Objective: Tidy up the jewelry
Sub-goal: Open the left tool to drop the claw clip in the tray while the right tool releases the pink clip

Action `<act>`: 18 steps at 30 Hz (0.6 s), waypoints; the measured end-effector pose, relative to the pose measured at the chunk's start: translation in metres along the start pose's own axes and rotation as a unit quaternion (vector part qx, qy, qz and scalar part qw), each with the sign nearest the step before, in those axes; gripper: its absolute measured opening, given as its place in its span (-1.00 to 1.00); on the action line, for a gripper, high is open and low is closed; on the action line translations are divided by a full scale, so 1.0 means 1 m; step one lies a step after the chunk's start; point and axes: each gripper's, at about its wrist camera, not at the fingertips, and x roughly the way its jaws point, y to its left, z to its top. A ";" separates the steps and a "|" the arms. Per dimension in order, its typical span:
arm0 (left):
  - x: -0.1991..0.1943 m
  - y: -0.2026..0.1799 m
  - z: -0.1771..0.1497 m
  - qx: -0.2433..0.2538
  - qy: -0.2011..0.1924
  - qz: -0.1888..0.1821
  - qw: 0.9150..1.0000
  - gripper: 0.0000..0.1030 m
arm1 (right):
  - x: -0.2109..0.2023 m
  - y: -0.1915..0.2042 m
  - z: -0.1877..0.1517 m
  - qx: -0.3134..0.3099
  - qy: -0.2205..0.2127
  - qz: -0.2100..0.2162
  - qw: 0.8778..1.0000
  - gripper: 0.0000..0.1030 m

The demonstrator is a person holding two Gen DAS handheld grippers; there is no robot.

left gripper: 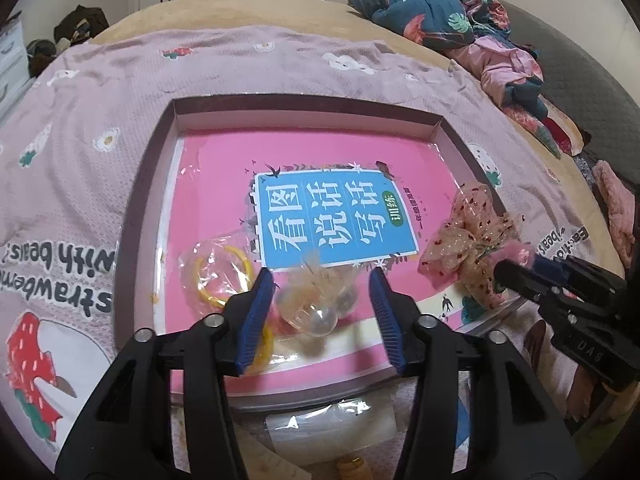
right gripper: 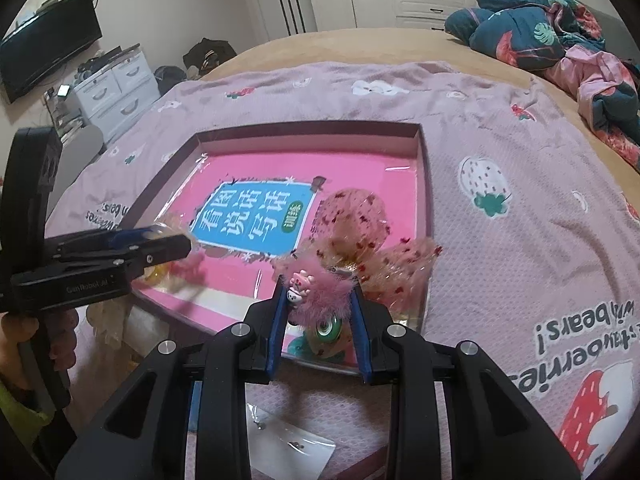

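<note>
A shallow box tray (left gripper: 304, 100) lies on the bed with a pink book (left gripper: 336, 216) inside it. My left gripper (left gripper: 320, 276) stands open just above the book. A clear-bead hair tie with a bit of tulle (left gripper: 316, 308) rests between its blue pads, not pressed by them. Yellow rings in a clear bag (left gripper: 220, 276) lie to its left. My right gripper (right gripper: 319, 284) is shut on a pink fluffy hair ornament (right gripper: 320, 300) with a red-spotted tulle bow (right gripper: 360, 240), over the tray's (right gripper: 312, 130) near right corner. The left gripper (right gripper: 184, 242) shows at the left edge there.
A pink strawberry-print blanket (right gripper: 500, 140) covers the bed around the tray. A small clear bag (right gripper: 288, 444) lies on it below my right gripper. A heaped floral quilt (right gripper: 540, 28) sits at the back right. White drawers (right gripper: 116, 88) stand beyond the bed's left side.
</note>
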 end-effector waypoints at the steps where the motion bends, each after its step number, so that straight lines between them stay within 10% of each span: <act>1: -0.001 0.000 0.000 0.003 -0.003 0.001 1.000 0.03 | 0.001 0.001 -0.001 -0.001 0.002 0.001 1.000 -0.46; 18: -0.031 0.003 -0.011 -0.011 -0.011 0.006 1.000 0.22 | -0.018 0.002 -0.007 0.003 -0.012 0.002 1.000 -0.07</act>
